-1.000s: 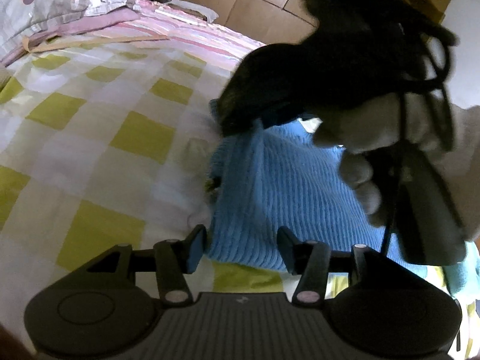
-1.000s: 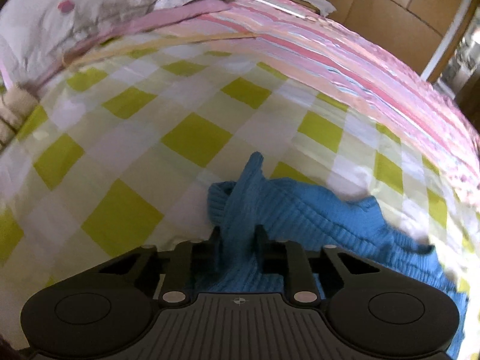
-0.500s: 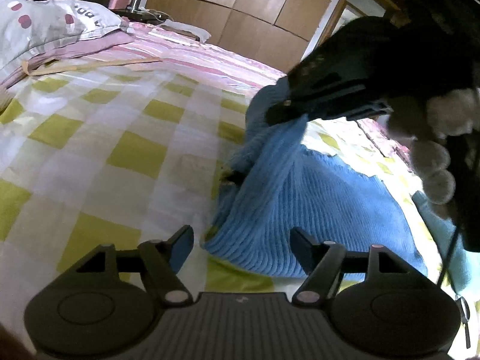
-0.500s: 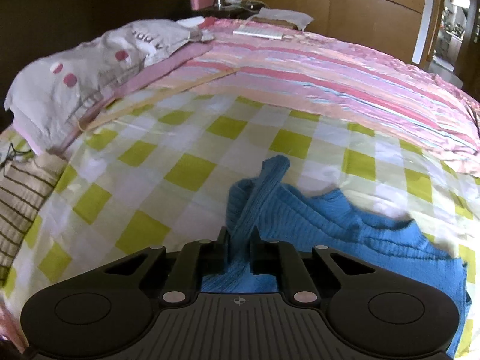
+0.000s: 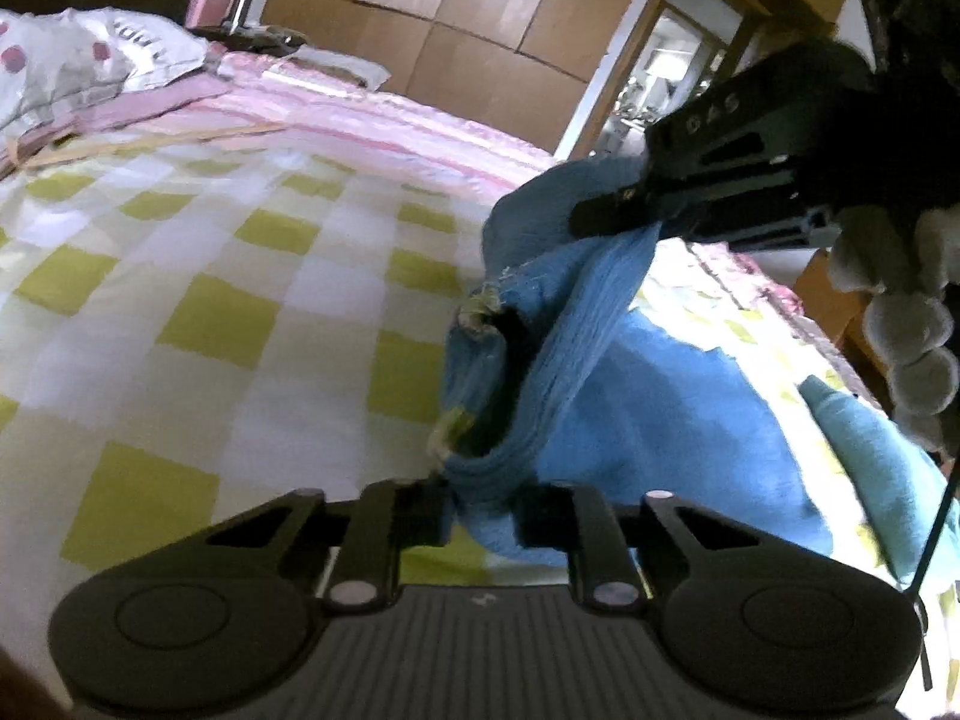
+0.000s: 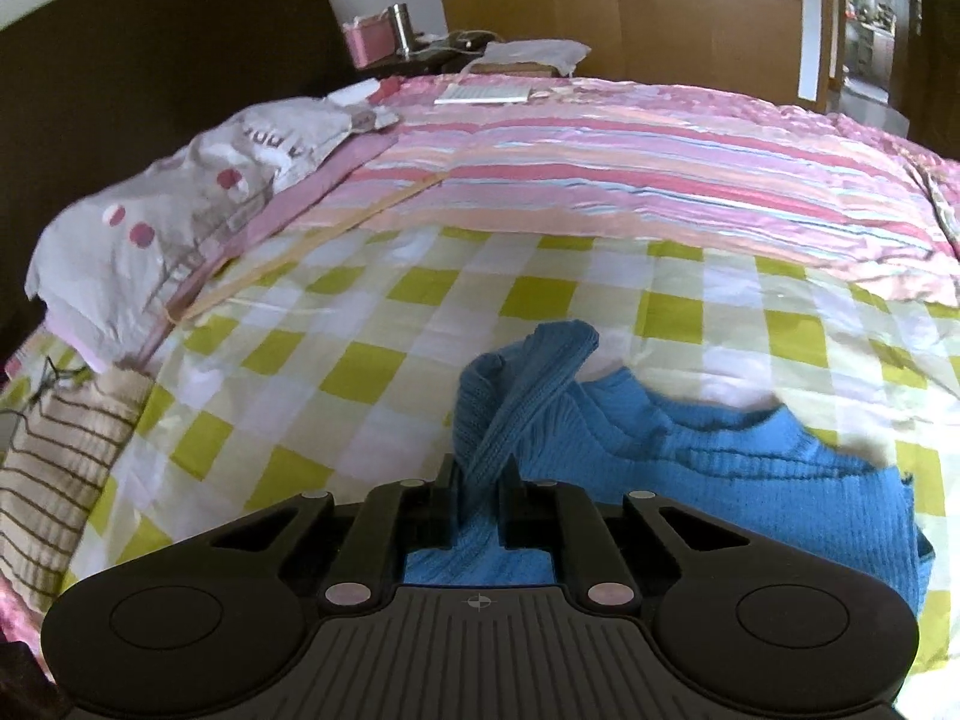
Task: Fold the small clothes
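Ribbed blue knit sweater (image 6: 690,456) on smooth checked cotton sheet (image 6: 372,372) — matt black plastic left hand-held gripper (image 5: 483,513).

Both wrist views look down, close, over the blue sweater (image 5: 660,408) and checkered bedspread (image 6: 372,360).

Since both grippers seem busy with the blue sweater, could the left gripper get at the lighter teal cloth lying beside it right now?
Probably not yet: the left gripper has just closed its fingers on the blue sweater's near edge, so it would have to let go first. The teal cloth itself lies uncovered on the checked bedspread.
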`<state>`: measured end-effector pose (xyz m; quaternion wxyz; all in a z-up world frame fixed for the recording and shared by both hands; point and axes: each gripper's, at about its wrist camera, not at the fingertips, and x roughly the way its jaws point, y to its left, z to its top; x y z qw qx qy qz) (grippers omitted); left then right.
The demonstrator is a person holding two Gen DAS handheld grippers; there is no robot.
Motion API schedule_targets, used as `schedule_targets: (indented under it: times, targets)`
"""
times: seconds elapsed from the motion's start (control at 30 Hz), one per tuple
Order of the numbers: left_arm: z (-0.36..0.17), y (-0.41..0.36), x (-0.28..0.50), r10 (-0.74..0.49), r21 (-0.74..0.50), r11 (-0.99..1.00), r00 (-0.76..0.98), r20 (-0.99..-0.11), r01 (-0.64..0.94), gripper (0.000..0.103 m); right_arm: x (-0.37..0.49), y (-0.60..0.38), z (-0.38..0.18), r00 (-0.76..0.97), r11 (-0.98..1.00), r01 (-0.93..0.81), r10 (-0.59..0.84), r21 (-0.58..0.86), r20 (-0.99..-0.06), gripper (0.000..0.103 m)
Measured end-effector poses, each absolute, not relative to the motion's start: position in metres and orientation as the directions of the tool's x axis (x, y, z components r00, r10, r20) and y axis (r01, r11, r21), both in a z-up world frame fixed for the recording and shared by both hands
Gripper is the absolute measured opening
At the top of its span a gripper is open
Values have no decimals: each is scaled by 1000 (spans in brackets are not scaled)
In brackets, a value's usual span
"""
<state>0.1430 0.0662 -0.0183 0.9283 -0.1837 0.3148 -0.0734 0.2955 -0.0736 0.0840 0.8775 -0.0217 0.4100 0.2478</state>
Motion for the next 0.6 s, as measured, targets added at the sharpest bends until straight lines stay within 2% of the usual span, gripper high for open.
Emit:
schedule_targets:
  times: [0.3,0.6]
  targets:
    - [23,7,145,-323,-341,926,805,-499,160,20,301,-140,101,583,890,-387,439,241,-684,10]
    - [41,-70,161,-393,-260,918,773,-498,300,20,314,-217,105,632,904,-305,427,299,-647,10]
